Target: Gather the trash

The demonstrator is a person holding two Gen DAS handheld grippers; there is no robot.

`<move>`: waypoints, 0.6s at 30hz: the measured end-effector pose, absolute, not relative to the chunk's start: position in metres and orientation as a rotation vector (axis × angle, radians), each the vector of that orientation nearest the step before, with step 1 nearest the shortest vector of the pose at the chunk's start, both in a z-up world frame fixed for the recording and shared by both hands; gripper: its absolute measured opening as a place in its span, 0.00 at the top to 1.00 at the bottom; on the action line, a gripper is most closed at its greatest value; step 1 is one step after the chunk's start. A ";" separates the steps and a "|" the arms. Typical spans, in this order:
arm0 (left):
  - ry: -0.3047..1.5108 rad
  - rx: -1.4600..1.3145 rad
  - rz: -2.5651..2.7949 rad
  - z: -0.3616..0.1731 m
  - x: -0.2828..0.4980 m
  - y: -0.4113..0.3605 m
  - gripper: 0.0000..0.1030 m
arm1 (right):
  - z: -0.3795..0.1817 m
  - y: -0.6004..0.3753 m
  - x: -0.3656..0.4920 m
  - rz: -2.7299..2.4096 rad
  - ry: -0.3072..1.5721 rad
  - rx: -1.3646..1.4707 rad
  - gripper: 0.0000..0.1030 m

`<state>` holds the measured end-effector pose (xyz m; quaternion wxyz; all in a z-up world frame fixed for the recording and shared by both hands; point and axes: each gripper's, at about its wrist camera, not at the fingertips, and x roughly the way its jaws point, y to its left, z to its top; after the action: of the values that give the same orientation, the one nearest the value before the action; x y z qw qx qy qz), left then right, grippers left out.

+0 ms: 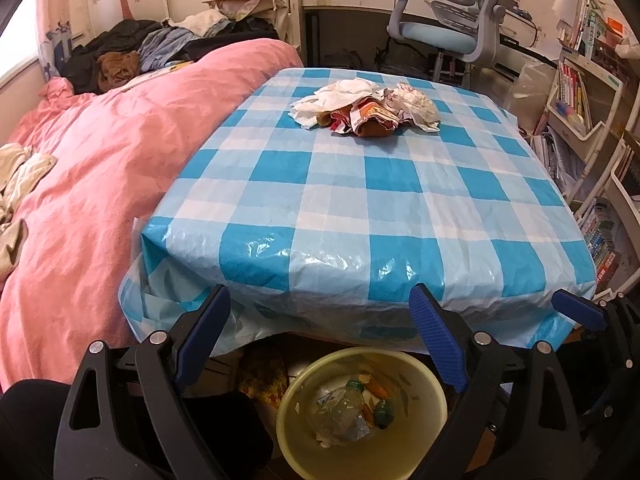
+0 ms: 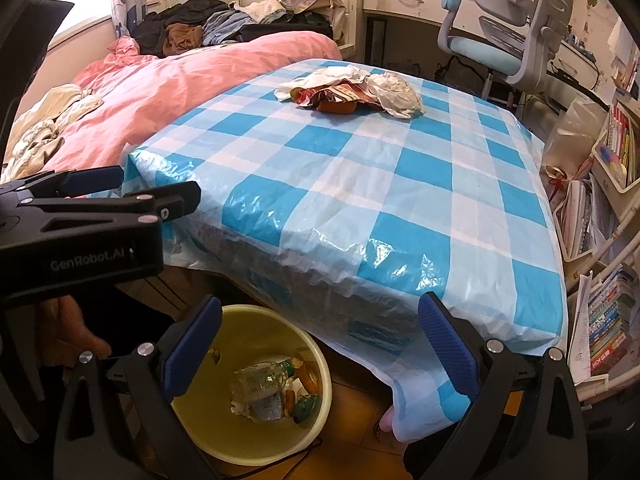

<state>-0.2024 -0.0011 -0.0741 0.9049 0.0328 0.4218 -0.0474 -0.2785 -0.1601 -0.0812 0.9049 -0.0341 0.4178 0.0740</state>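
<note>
While both fingers [image 1: 438, 336] gape, trash pile [image 1: 366, 106] lies far beyond, w/ bin [image 1: 362, 408] below.

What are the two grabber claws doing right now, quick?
Left gripper: open, holding nothing, above the yellow trash bin.
Right gripper: open, holding nothing.

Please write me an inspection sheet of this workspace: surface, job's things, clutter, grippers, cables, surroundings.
Surface: table under blue checked tablecloth, mostly bare.
Job's things: trash pile of crumpled paper and wrappers at the far side; yellow bin on the floor by the near edge, holding a plastic bottle and scraps.
Clutter: clothes heap on the pink bedding.
Grippers: left gripper and right gripper both open, empty, above the bin.
Cables: dark cord near the bin.
Surroundings: desk chair, bookshelf.
</note>
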 end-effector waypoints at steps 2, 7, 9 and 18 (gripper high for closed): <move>0.871 0.075 -0.101 -0.074 -0.200 -0.003 0.15 | -0.081 -0.161 -0.277 0.153 0.865 -0.066 0.09; 0.875 0.066 -0.105 -0.067 -0.185 -0.002 0.15 | -0.079 -0.165 -0.266 0.145 0.861 -0.046 0.09; 0.870 0.046 -0.099 -0.060 -0.174 0.001 0.15 | -0.078 -0.166 -0.262 0.145 0.855 -0.036 0.09; 0.867 0.013 -0.079 -0.042 -0.105 0.006 0.15 | -0.077 -0.162 -0.231 0.155 0.852 -0.026 0.09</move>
<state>-0.1045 0.0061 -0.0421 0.9068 0.0061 0.4198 -0.0385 -0.2307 -0.1623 -0.0773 0.9077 -0.0125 0.4127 0.0753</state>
